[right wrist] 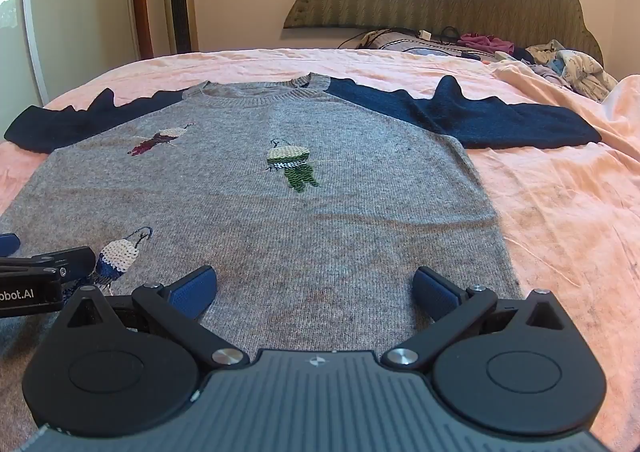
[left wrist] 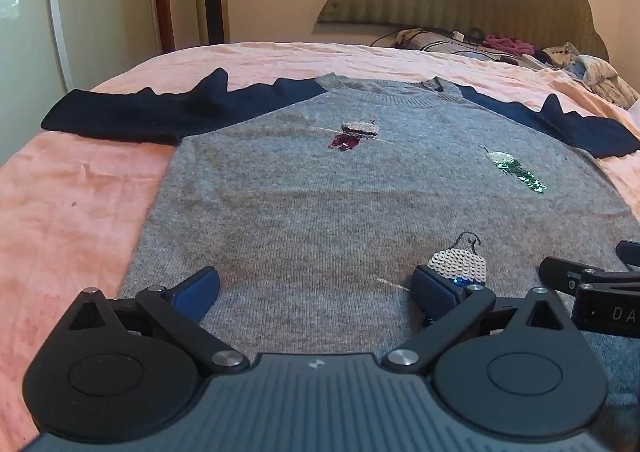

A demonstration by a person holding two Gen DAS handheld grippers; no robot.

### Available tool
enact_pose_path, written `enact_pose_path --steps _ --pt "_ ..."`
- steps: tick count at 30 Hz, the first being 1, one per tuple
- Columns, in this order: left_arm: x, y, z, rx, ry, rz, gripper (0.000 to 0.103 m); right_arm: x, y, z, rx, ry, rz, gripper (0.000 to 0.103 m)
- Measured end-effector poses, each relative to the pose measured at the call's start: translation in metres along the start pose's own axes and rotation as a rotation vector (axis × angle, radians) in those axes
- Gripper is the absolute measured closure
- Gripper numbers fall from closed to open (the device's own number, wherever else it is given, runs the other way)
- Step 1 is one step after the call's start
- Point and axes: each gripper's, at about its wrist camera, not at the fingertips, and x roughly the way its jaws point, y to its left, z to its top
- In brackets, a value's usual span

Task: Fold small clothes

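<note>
Item: grey sweater point(left wrist: 320, 204) with navy sleeves point(left wrist: 132, 112), spread flat, front up, on the bed's pink sheet point(left wrist: 60, 204). Your left hand-held gripper point(left wrist: 316, 290) and right hand-held gripper point(right wrist: 316, 290) both hover over its hem, jaws spread wide, pinching nothing.

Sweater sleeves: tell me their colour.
The sleeves are dark navy blue against the grey sweater body; the right wrist view shows it best.
</note>
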Motion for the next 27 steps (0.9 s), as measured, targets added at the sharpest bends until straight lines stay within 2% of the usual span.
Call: enact_pose_path --steps 27 --pt "-0.0018 -0.0013 -0.0018 -0.002 -0.004 0.006 0.000 0.0001 0.0005 -0.0012 -0.004 -0.001 -0.005 0.000"
